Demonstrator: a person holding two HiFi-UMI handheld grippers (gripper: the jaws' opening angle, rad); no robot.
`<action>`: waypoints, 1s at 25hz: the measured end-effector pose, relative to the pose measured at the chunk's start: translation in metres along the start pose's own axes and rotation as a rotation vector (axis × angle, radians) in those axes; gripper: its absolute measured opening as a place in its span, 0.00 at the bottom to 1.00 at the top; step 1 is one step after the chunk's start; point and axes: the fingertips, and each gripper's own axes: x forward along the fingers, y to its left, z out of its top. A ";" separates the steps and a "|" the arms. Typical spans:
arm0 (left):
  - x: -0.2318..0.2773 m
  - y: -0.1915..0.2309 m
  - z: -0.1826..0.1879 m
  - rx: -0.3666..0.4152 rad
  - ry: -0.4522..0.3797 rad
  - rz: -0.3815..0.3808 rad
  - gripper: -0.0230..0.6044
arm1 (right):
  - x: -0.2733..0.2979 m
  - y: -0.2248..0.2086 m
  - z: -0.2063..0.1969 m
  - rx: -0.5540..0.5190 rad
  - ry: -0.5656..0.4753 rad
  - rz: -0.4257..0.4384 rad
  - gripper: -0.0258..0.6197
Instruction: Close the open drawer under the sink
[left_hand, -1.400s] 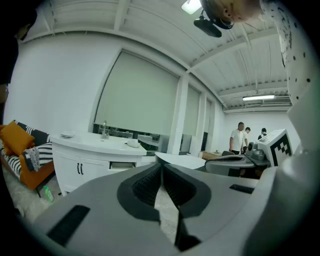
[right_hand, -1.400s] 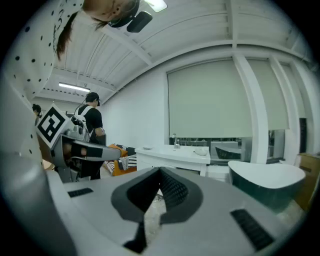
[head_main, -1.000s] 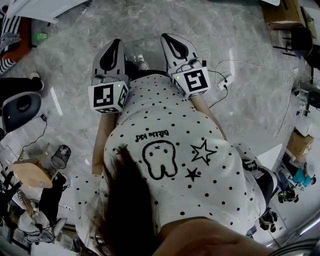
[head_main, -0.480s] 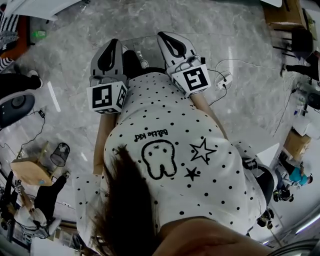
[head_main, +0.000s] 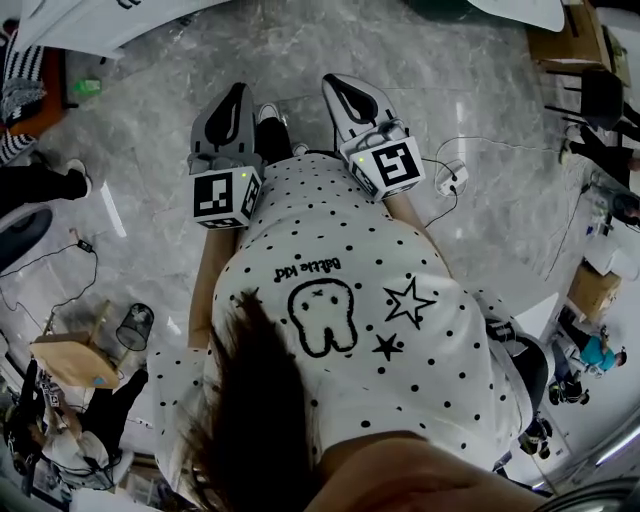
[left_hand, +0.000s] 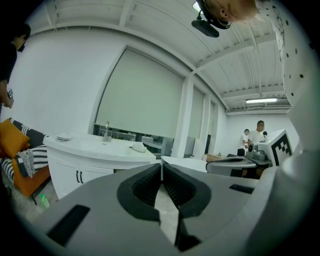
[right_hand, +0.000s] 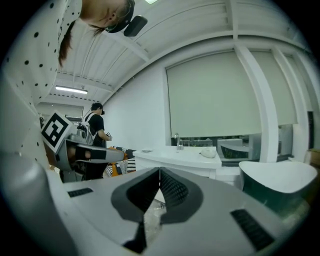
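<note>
Both grippers are held out level in front of the person's polka-dot shirt (head_main: 340, 300), side by side over the grey marble floor (head_main: 140, 110). L gripper (left_hand: 161, 166): jaws shut tight, ribbed pads meeting at the tips, nothing btwn them. R gripper (right_hand: 160, 171): same, tips touching, holding nothing.

The white sink counter (left_hand: 100, 149) is well ahead of us, across the room. In left gripper view it sits left of the jaws, w/ the faucet (left_hand: 106, 131) at its back edge and the cabinet front (left_hand: 65, 175) w/ two black handles below. In right gripper view it's just beyond the tips. We can't make out the drawer at this range.

A power strip (head_main: 450, 180) w/ cable lies on the floor just right of the R gripper. Other people stand in the bkgd.
</note>
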 end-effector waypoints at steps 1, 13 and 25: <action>0.007 0.010 0.007 0.003 -0.001 -0.009 0.07 | 0.011 -0.001 0.007 0.004 -0.004 -0.012 0.06; 0.082 0.077 0.016 0.019 0.069 -0.090 0.07 | 0.094 -0.036 0.004 0.039 0.044 -0.122 0.06; 0.072 0.082 0.023 -0.015 0.042 -0.051 0.07 | 0.099 -0.031 0.007 0.022 0.072 -0.079 0.06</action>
